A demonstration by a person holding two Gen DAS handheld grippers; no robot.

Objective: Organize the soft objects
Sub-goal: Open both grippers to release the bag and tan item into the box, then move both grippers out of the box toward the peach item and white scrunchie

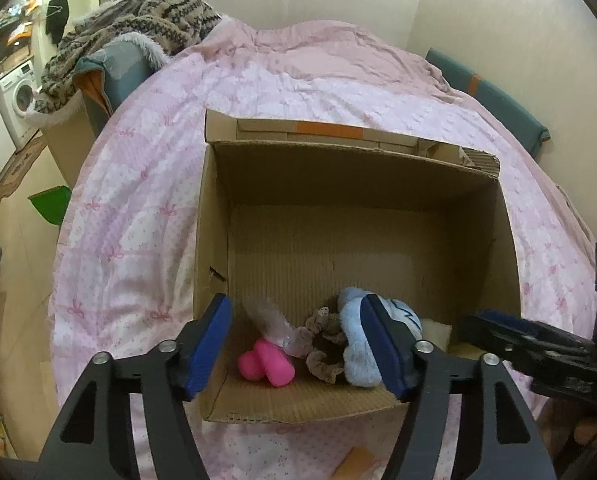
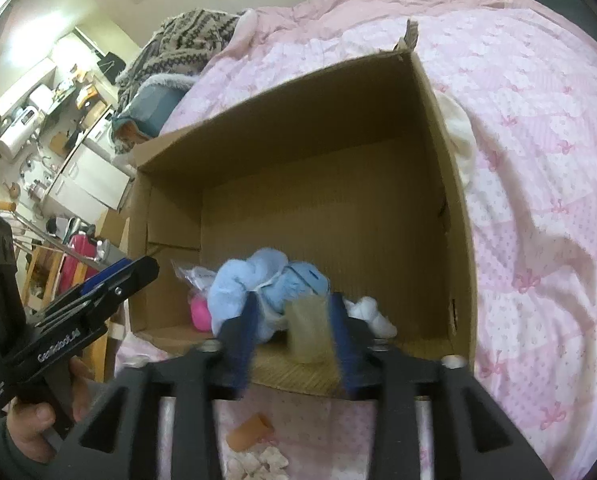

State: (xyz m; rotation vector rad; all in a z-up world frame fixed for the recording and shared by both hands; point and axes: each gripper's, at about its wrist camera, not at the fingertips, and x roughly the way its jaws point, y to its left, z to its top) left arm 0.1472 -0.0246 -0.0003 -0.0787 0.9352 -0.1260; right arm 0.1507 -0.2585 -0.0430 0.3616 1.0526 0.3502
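A cardboard box (image 1: 506,240) is sitting open on the pink quilt (image 1: 138,200), and the soft things are lying bunched at its near end. The blue plush toy (image 1: 358,352) is looking light and squashy — its thick middle should take a pinch best. The brown scrunchie (image 1: 322,344) is limp and easiest hooked by its ring; the pink toy (image 1: 268,364) is looking rounder and perhaps slippery. The left gripper (image 1: 298,348) is hanging released above them, grasping nothing. The right gripper (image 2: 294,320) is blurring, spread wide — a small tan thing (image 2: 308,328) is sitting loose between its pads.

The left hand-held gripper (image 2: 116,276) reads "GenRobot.AI".
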